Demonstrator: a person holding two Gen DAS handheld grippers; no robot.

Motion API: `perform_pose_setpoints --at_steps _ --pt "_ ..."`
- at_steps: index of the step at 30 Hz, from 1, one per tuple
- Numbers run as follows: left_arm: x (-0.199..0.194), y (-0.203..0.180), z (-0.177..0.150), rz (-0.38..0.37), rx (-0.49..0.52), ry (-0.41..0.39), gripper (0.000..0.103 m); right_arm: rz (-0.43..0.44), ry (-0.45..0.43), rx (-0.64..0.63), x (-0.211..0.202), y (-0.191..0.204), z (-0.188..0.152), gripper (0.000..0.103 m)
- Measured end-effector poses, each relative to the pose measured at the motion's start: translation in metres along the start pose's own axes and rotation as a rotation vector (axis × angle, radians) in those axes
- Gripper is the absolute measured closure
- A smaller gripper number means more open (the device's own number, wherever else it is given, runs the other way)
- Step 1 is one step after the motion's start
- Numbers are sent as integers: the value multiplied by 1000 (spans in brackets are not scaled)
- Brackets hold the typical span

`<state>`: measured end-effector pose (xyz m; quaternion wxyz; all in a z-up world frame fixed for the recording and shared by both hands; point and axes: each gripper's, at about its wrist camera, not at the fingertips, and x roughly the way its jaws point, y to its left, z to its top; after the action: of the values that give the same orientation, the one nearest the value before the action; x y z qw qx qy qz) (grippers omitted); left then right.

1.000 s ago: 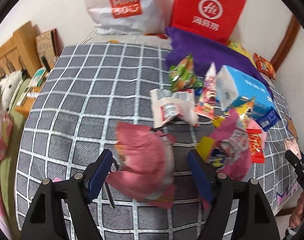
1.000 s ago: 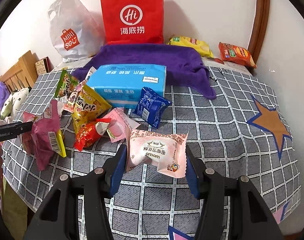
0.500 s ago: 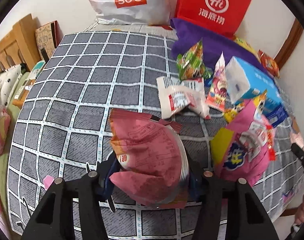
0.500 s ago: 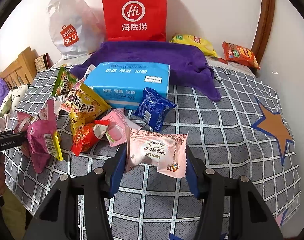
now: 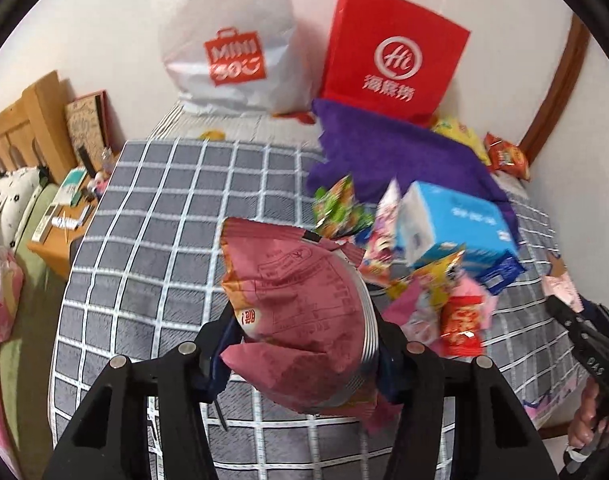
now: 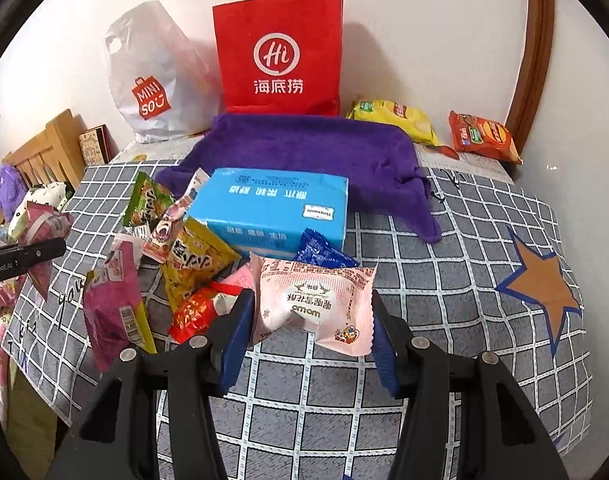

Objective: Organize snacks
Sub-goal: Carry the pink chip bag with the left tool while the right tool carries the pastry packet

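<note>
Left gripper (image 5: 300,344) now clamped on dark pink snack bag (image 5: 300,304), lifted off checked cloth (image 5: 164,208), right gripper (image 6: 308,328) still pinching pale pink packet (image 6: 312,304), raised slightly, lower centre.

The bedspread (image 6: 444,280) is grey with a white grid, plus an orange star outlined in blue on the right side, and a solid purple towel (image 6: 312,148) sits at the far end. Behind that there's a bright red paper bag (image 6: 280,52) with a white logo and a white plastic bag (image 6: 152,80) with a red-orange logo to its left. Snack-wise: a pale pink packet (image 6: 312,304), a dusty pink-red bag (image 5: 300,312), a light blue box (image 6: 276,208), a dark blue wrapper (image 6: 324,252), and yellow (image 6: 392,118) and orange (image 6: 484,136) packs far right.
</note>
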<state>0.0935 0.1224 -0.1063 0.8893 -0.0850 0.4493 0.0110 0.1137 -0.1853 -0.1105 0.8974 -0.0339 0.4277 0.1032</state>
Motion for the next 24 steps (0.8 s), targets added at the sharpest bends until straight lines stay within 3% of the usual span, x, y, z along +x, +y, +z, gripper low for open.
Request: perform_pose_setpoints --at_steps 24 --pt "-19 -100 63 -125 132 -76 49 6 -89 6 -19 -10 57 49"
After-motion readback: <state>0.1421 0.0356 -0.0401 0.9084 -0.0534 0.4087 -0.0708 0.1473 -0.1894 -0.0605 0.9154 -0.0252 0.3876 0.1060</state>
